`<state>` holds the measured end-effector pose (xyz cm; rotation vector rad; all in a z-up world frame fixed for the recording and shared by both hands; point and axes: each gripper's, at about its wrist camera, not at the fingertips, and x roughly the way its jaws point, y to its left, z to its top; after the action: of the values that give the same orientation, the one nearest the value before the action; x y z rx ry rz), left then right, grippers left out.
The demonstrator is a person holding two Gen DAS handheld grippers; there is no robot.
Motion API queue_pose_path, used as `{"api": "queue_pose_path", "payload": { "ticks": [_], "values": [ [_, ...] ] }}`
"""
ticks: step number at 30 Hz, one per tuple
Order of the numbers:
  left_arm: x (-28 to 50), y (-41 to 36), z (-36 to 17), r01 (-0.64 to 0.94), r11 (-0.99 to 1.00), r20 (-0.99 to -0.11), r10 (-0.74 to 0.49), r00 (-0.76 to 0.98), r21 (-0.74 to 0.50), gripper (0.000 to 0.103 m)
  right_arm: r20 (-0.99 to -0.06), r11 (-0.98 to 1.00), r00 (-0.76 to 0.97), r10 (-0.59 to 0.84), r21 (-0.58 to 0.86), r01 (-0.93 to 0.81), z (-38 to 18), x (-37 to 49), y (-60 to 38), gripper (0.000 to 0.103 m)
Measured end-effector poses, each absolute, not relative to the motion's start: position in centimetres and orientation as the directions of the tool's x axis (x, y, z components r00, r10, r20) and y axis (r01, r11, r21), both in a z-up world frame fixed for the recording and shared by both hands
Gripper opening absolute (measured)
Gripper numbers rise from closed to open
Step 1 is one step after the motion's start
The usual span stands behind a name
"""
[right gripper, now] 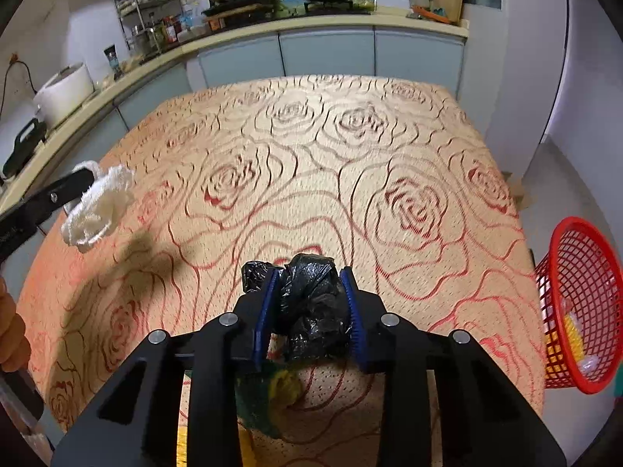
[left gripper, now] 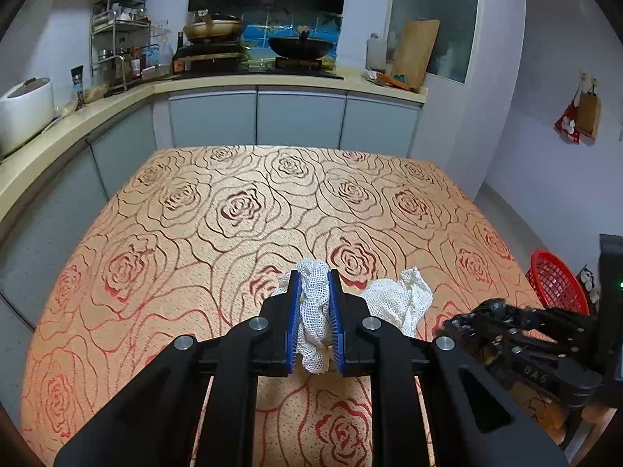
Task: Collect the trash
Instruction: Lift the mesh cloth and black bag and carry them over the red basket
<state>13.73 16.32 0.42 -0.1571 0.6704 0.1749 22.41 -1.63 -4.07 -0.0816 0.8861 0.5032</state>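
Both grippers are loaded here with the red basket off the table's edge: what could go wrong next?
1. The white mesh netting trails loose beyond the left gripper and could snag.
2. The crumpled black plastic bag bulges past the right gripper; it might slip.
3. The red plastic basket sits beyond the table edge, so a drop could miss.

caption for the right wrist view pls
Right gripper clamps a crumpled black plastic bag above the rose-patterned tablecloth, red basket nearby.

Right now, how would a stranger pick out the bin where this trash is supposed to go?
Find the table under the rose-patterned cloth. Beyond its right edge, lower than the tabletop, stands a red plastic basket with lattice walls, already holding yellow and clear scraps. Nothing else nearby is red or mesh-sided.
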Motion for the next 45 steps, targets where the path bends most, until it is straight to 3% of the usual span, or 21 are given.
{"api": "queue_pose_path", "payload": {
  "ticks": [21,45],
  "values": [
    [15.8,15.1,6.4,-0.186,0.981,-0.527,0.132,0.839,-0.050,0.013,-0.595,0.925,0.717,0.363,0.133,-0.357,4.6,23.9,-7.1,0.032],
    [21.0,1.0,7.5,0.113,0.992,-0.511,-0.126,0.851,-0.056,0.013,-0.569,0.985,0.808,0.154,0.148,-0.084,5.6,23.5,-21.2,0.032]
  ]
}}
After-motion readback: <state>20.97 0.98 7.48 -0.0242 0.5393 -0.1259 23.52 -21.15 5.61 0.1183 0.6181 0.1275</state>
